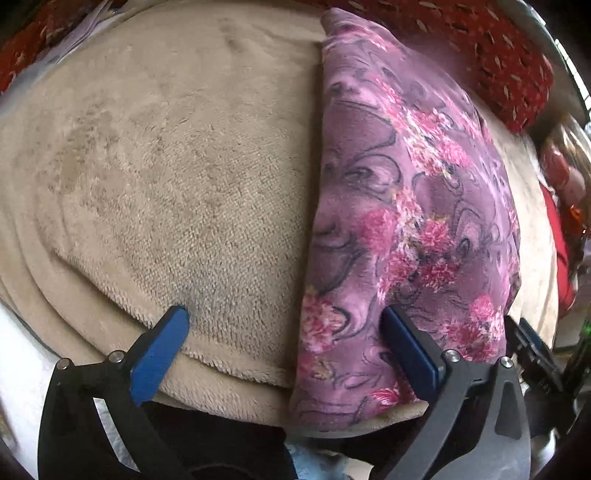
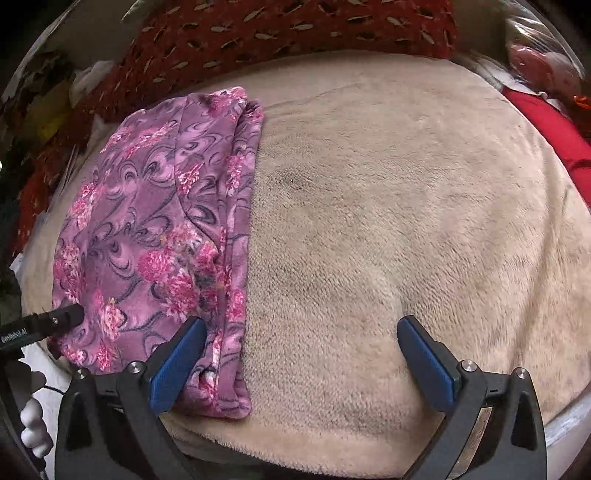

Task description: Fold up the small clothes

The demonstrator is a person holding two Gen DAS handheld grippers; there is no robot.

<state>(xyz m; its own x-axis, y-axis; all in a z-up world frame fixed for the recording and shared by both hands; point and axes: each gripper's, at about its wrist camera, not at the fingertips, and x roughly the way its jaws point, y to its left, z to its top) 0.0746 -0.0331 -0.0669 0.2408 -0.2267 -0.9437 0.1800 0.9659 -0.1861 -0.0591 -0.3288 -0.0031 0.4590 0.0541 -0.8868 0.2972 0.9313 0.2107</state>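
Note:
A purple garment with pink flowers (image 1: 406,184) lies folded into a long strip on a beige fleece blanket (image 1: 166,166). My left gripper (image 1: 285,314) hovers open over the strip's near left edge: one blue fingertip (image 1: 393,317) is above the cloth, the other above the blanket. In the right wrist view the same folded garment (image 2: 159,221) lies at the left. My right gripper (image 2: 301,324) is open beside its right edge, with only blanket (image 2: 406,203) between the fingers. Neither gripper holds anything.
A red patterned cushion (image 2: 277,33) borders the far side of the blanket. Red cloth (image 2: 554,129) and clutter lie at the right. Part of the left gripper's black body (image 2: 55,321) reaches in over the garment's near left corner. The blanket's near edge falls away below the grippers.

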